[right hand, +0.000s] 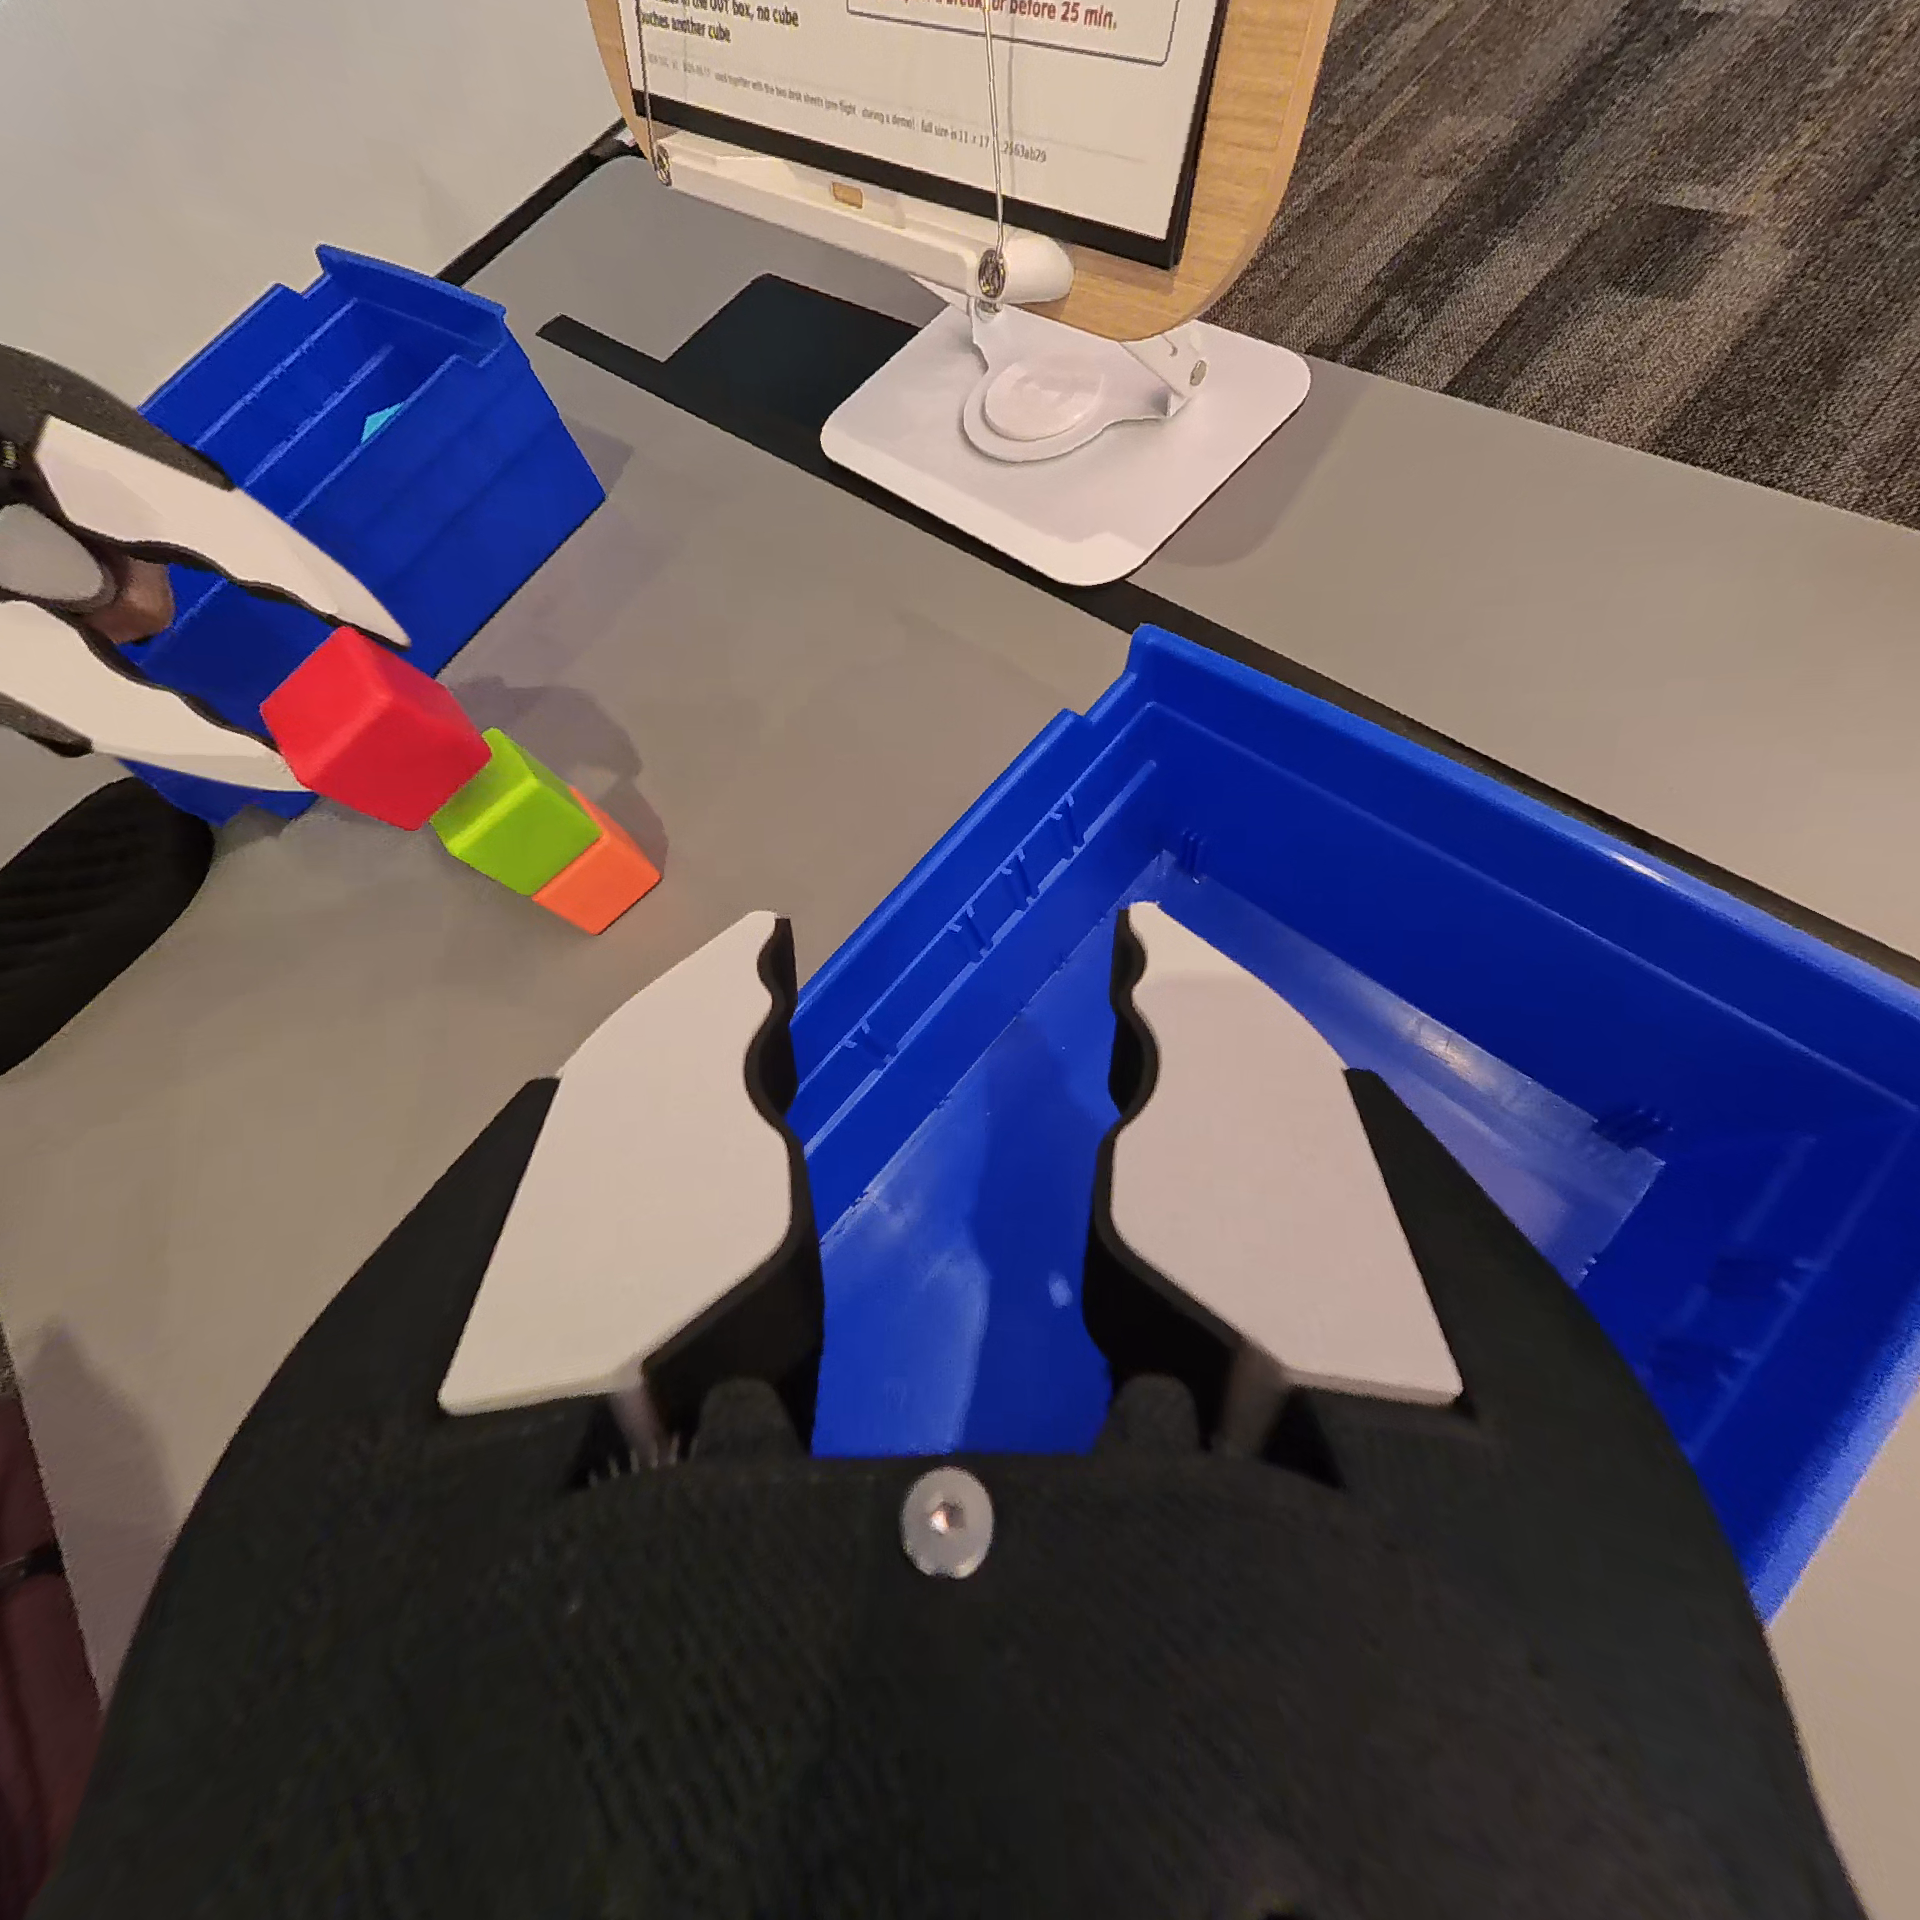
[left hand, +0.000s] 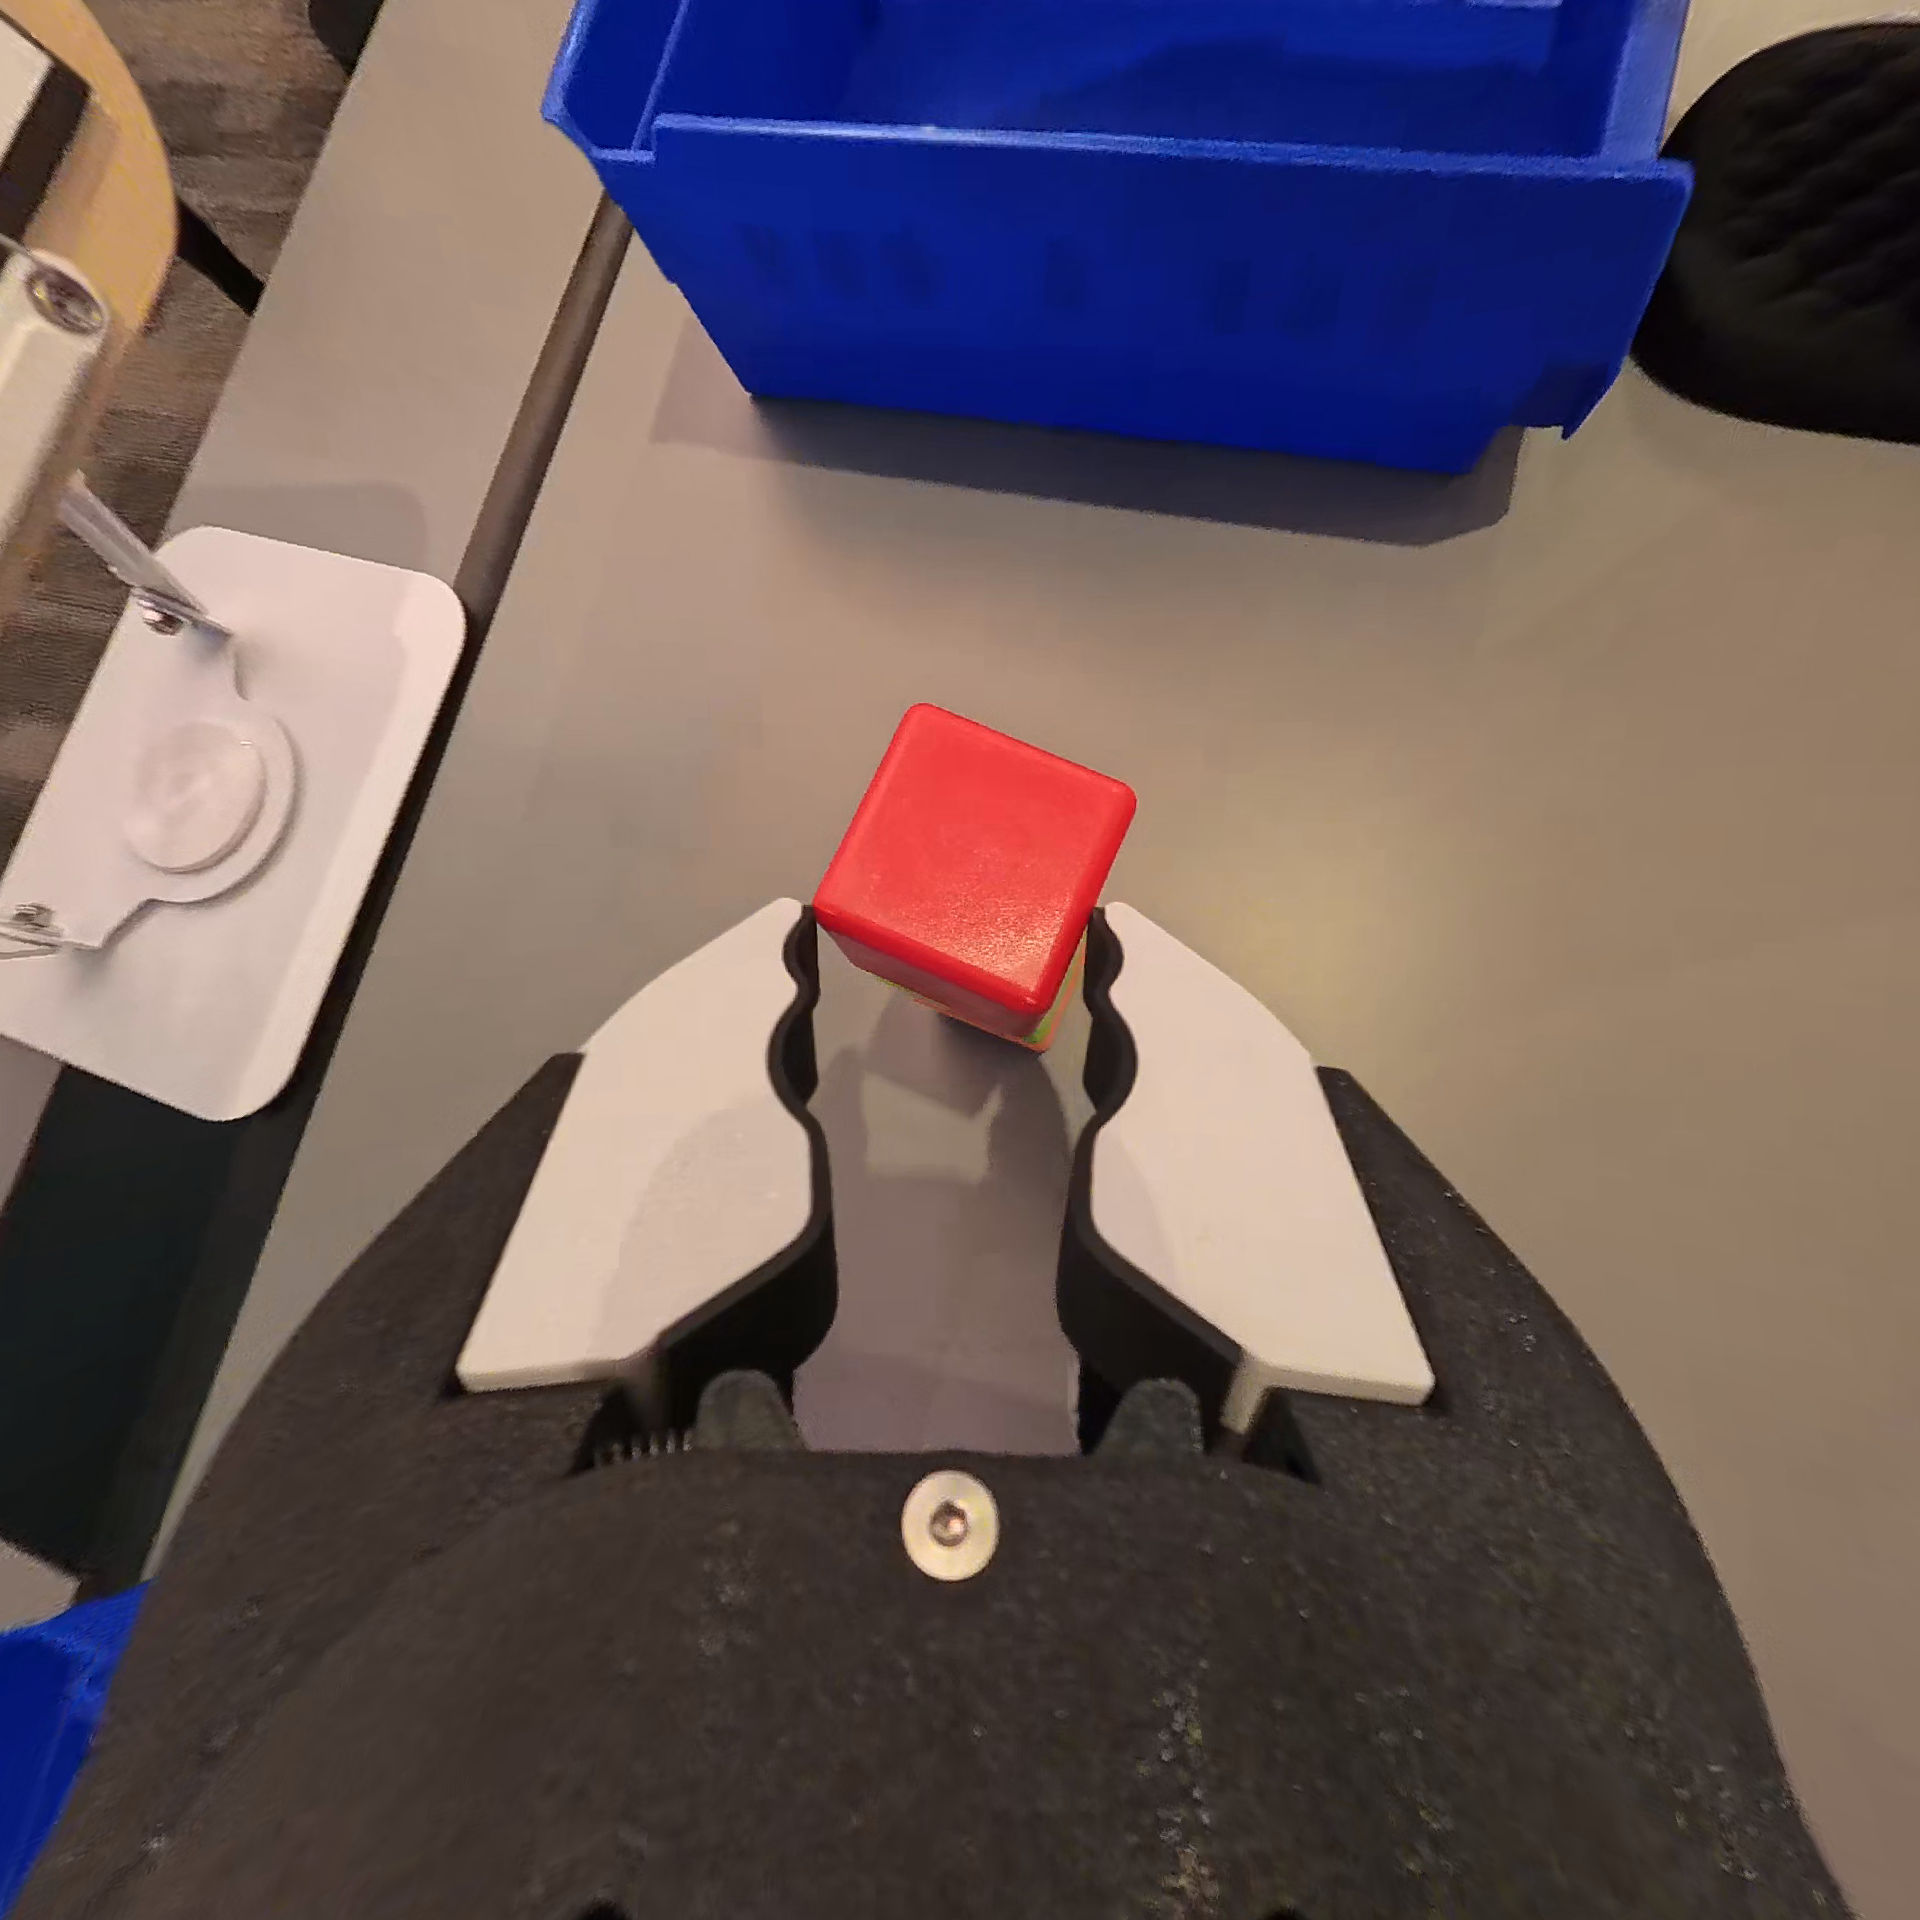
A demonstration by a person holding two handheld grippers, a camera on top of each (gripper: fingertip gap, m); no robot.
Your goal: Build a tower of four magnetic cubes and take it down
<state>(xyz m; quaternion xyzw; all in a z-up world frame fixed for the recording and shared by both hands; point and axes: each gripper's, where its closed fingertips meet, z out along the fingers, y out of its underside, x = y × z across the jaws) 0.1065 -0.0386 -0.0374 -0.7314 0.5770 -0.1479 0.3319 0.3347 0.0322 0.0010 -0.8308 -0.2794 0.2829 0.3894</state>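
Cubes stand three high at centre left of the right wrist view: red cube on green cube on orange cube, resting on the desk. My left gripper has its jaws around the red cube, seemingly gripping it; whether I am seating or lifting it, I cannot tell. My right gripper hangs open and empty over the near blue bin, which shows no cubes. The far blue bin, upper left, holds something light blue, perhaps the fourth cube.
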